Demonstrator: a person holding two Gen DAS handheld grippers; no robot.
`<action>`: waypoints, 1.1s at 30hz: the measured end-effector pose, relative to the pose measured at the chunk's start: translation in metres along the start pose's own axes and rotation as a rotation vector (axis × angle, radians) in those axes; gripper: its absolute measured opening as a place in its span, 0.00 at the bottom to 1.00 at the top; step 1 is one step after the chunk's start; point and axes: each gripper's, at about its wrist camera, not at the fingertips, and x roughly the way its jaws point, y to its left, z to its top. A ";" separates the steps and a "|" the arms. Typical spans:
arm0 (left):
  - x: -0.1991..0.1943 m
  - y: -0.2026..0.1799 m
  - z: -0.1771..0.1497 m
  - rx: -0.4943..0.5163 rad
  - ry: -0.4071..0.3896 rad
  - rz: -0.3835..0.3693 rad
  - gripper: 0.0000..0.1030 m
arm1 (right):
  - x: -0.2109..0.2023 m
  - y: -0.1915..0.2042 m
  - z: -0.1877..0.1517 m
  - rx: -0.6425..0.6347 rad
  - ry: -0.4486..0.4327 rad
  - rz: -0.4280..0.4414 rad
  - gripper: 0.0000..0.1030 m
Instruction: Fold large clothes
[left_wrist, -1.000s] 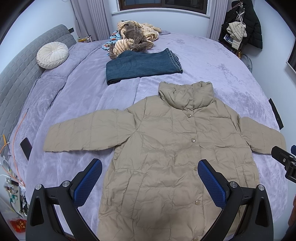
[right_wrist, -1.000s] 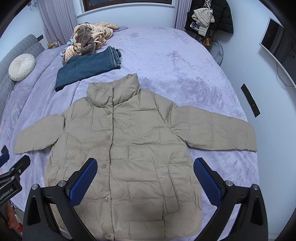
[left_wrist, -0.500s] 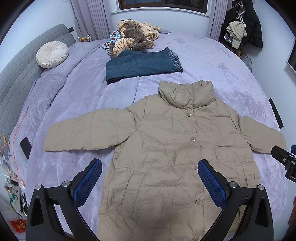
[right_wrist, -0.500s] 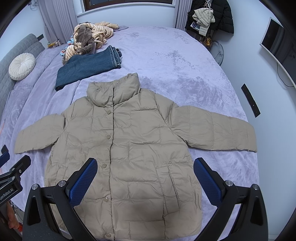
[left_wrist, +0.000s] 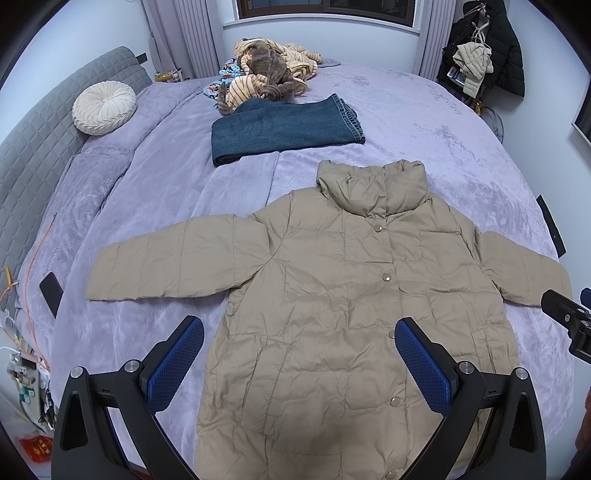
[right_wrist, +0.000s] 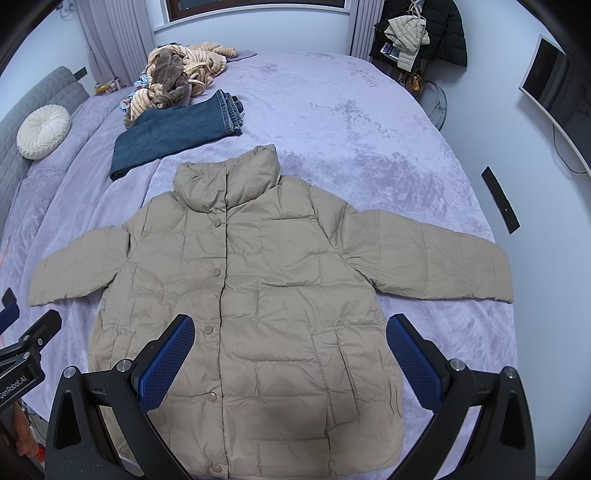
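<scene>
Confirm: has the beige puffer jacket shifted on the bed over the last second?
No. The beige puffer jacket keeps the same gap to the folded blue jeans in the left wrist view; its collar and sleeves sit unchanged on the lilac bedspread.

Folded blue jeans (left_wrist: 284, 131) lie mid-bed (left_wrist: 424, 122); just beyond them a heap of striped plush clothes (left_wrist: 269, 74), and a round cream cushion (left_wrist: 104, 108) by the headboard.

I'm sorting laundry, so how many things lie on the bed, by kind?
Tan puffer jacket, spread flat, sleeves out: 1
Folded jeans: 1
Heap of striped and brown clothes, pieces not separable: 1
Round cream cushion: 1
Dark phone-like slab at the bed's edge: 1
Total: 5
</scene>
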 end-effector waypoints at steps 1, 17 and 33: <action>0.000 0.000 0.000 0.000 0.000 0.000 1.00 | 0.000 0.000 0.000 0.000 0.000 0.000 1.00; 0.000 0.007 -0.005 -0.006 0.006 -0.014 1.00 | 0.004 0.009 -0.001 -0.003 0.010 0.001 1.00; 0.070 0.083 -0.020 -0.155 0.113 -0.082 1.00 | 0.053 0.047 -0.001 -0.031 0.093 0.034 1.00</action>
